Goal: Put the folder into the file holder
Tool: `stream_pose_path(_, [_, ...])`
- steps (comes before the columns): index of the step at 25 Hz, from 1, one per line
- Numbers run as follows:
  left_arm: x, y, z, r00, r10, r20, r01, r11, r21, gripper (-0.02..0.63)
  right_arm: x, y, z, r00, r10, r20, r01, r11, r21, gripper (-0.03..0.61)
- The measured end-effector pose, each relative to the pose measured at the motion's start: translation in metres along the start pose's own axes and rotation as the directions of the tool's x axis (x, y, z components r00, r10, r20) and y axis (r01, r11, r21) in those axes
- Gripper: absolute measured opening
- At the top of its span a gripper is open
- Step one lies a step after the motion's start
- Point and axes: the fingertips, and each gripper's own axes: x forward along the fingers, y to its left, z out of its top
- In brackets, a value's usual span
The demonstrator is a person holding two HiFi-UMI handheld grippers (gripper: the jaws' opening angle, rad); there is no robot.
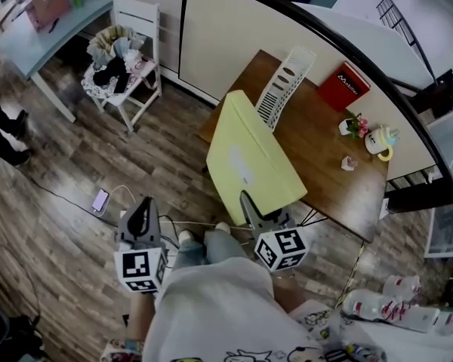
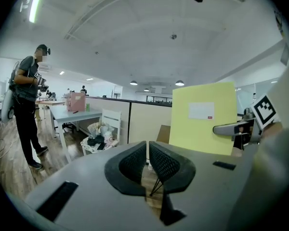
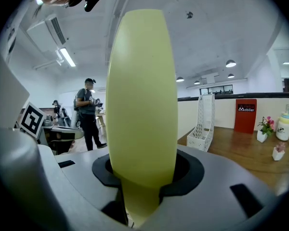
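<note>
Yellow folder (image 1: 249,157) is clamped in the right gripper (image 3: 142,177), well short of the white file holder (image 1: 285,87). Insertion's not done yet. Left gripper (image 2: 148,162) is pinched together on nothing.

The left gripper (image 1: 141,211) was held out ahead of the person, tilted slightly below level, with the left marker cube (image 1: 142,268) at its rear. Its jaws stood closed, the pad faces all but touching, with nothing between them.

The right gripper (image 1: 249,202) was held alongside, to the right of the left gripper and a little ahead of it, at a similar downward tilt. The right marker cube (image 1: 281,247) also sat at the rear. Its jaws were clamped on one edge of the yellow folder (image 1: 245,157), which stood edge-on between the pads and extended beyond the jaw tips.
</note>
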Motion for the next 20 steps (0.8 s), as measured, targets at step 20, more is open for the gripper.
stream_pose_path(20, [0.142,-0.018,0.054,0.992,-0.123,0.007,0.123,0.99,0.067,0.018,0.077,-0.068,0.046,0.997,-0.054,0.06,0.05,0.997,0.067,0.16])
